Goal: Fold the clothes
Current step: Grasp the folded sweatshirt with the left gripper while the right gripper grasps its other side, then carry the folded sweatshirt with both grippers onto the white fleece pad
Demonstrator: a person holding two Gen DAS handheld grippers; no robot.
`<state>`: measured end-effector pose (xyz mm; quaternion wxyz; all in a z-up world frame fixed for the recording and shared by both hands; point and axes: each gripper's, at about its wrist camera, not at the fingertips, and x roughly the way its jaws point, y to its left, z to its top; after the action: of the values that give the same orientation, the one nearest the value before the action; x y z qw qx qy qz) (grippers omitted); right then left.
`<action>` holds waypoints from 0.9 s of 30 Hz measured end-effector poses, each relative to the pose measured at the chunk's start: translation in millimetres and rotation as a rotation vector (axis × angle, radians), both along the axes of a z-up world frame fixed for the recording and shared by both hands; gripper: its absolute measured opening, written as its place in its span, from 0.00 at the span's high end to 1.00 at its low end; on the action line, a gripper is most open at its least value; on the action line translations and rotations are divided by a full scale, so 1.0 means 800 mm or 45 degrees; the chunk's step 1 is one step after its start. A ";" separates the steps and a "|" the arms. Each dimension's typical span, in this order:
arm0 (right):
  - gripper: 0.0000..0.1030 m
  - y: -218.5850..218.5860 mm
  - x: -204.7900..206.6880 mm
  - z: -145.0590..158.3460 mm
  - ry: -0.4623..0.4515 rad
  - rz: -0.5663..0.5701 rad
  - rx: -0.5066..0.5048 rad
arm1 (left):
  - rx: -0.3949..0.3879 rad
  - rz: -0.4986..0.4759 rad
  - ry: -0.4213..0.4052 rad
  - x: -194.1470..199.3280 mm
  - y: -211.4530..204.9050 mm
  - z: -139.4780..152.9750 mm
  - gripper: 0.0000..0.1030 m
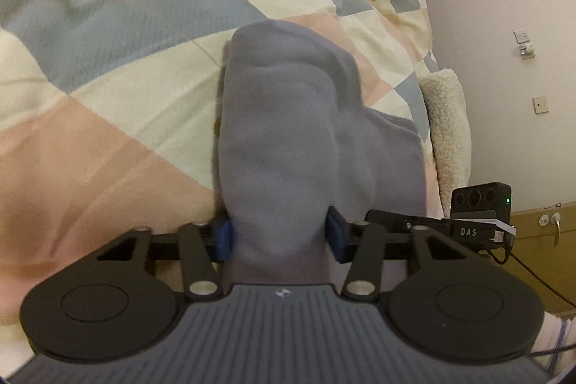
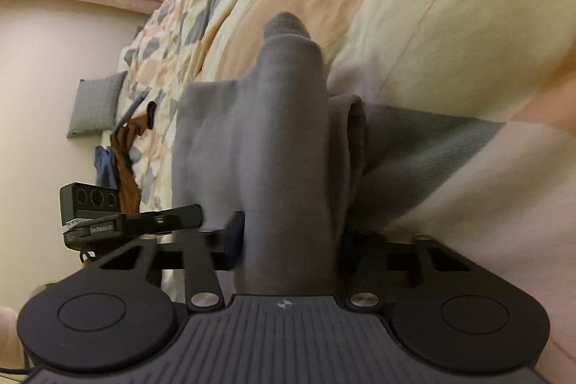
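Note:
A grey soft garment (image 1: 288, 139) hangs bunched over the patchwork quilt (image 1: 108, 67) on the bed. My left gripper (image 1: 279, 236) is shut on a thick fold of it, blue pads pressing both sides. In the right wrist view the same grey garment (image 2: 273, 146) runs forward from my right gripper (image 2: 288, 243), which is shut on another thick fold. The cloth hides both sets of fingertips. The quilt (image 2: 450, 24) lies beneath and to the right.
A cream fleece blanket (image 1: 448, 128) hangs at the bed's right edge beside a wall with sockets (image 1: 540, 104). Brown and blue clothes (image 2: 122, 157) lie on the bed's far side near a grey pillow (image 2: 95, 107). A wooden cabinet (image 1: 540, 240) stands lower right.

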<state>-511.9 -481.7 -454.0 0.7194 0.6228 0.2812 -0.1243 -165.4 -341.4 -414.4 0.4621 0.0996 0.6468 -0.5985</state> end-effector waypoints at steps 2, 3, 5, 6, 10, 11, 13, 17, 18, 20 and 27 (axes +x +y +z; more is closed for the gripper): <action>0.69 0.005 -0.003 0.008 -0.021 -0.019 -0.021 | -0.023 -0.052 -0.059 -0.007 -0.007 0.019 0.66; 0.70 0.009 -0.007 0.014 -0.032 -0.040 -0.024 | -0.037 -0.087 -0.095 -0.012 -0.013 0.032 0.67; 0.70 0.018 -0.016 0.027 -0.062 -0.091 -0.024 | -0.070 -0.159 -0.162 -0.024 -0.028 0.058 0.68; 0.70 0.022 -0.023 0.034 -0.078 -0.131 -0.028 | -0.095 -0.193 -0.183 -0.031 -0.038 0.073 0.68; 0.70 0.037 -0.068 0.067 -0.155 -0.387 -0.024 | -0.221 -0.363 -0.242 -0.068 -0.094 0.131 0.68; 0.70 0.039 -0.082 0.077 -0.168 -0.460 -0.037 | -0.256 -0.421 -0.248 -0.082 -0.114 0.143 0.68; 0.70 0.042 -0.114 0.099 -0.187 -0.618 -0.074 | -0.334 -0.548 -0.259 -0.118 -0.156 0.165 0.67; 0.70 0.042 -0.185 0.143 -0.167 -0.924 -0.198 | -0.518 -0.834 -0.250 -0.212 -0.247 0.200 0.67; 0.70 0.041 -0.203 0.151 -0.162 -1.001 -0.223 | -0.558 -0.898 -0.242 -0.237 -0.269 0.206 0.67; 0.70 0.038 -0.241 0.166 -0.146 -1.164 -0.283 | -0.656 -1.038 -0.238 -0.297 -0.315 0.218 0.67; 0.70 -0.001 -0.337 0.168 -0.135 -1.581 -0.317 | -0.788 -1.377 -0.246 -0.467 -0.441 0.227 0.67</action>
<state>-781.8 -482.1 -319.9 0.5932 0.5868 -0.1850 -0.5193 -538.9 -694.6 -233.1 0.1580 0.3277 0.2574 -0.8952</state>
